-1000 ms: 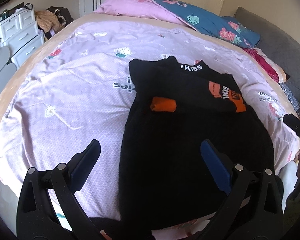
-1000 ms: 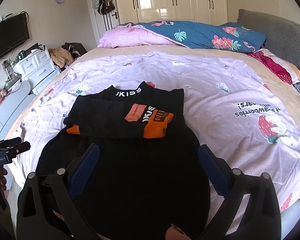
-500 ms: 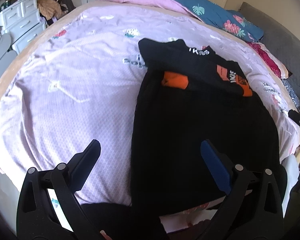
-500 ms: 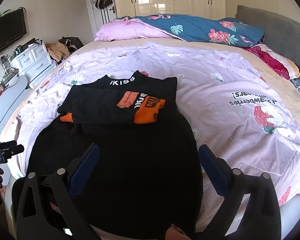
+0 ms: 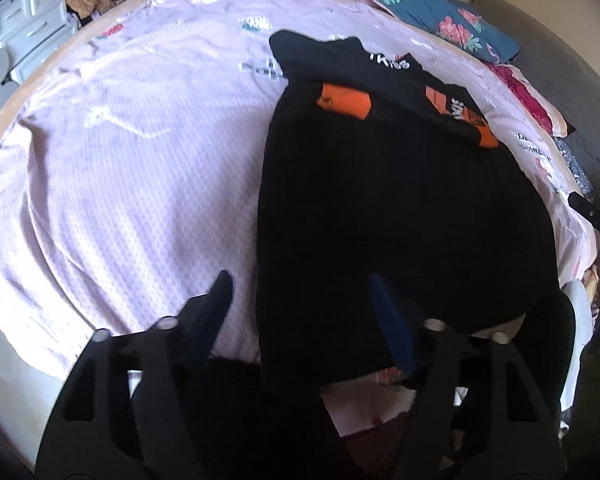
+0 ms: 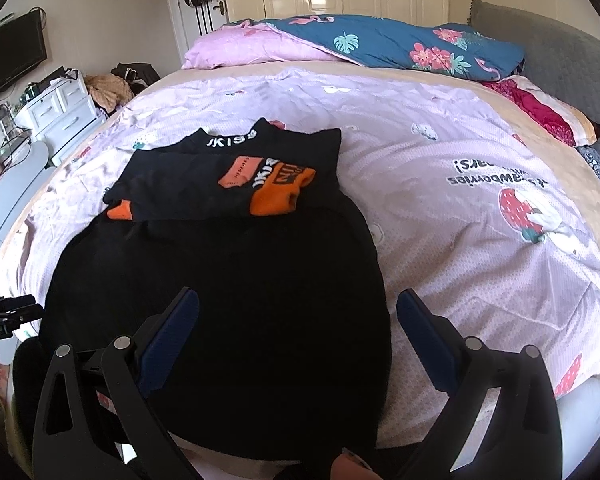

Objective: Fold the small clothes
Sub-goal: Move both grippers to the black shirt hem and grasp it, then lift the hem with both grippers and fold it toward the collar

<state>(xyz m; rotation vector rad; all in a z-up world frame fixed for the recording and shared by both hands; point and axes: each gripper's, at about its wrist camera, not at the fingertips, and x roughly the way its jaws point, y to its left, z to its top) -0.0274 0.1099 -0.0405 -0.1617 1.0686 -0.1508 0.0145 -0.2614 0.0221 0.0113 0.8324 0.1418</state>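
Both tools are held low and point forward, side by side and apart from each other. The left tool (image 5: 300, 300) has its two blue-padded fingers (image 5: 392, 332) spread wide, with nothing gripped between them. The right tool (image 6: 298, 320) is likewise parted wide, its fingers (image 6: 168, 340) empty. In the right wrist view, a bit of skin shows at the bottom edge, too little to identify.

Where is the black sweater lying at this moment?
The black sweater lies flat on the pink sheet at the bed's near edge, hem between both open grippers, left gripper and right gripper.
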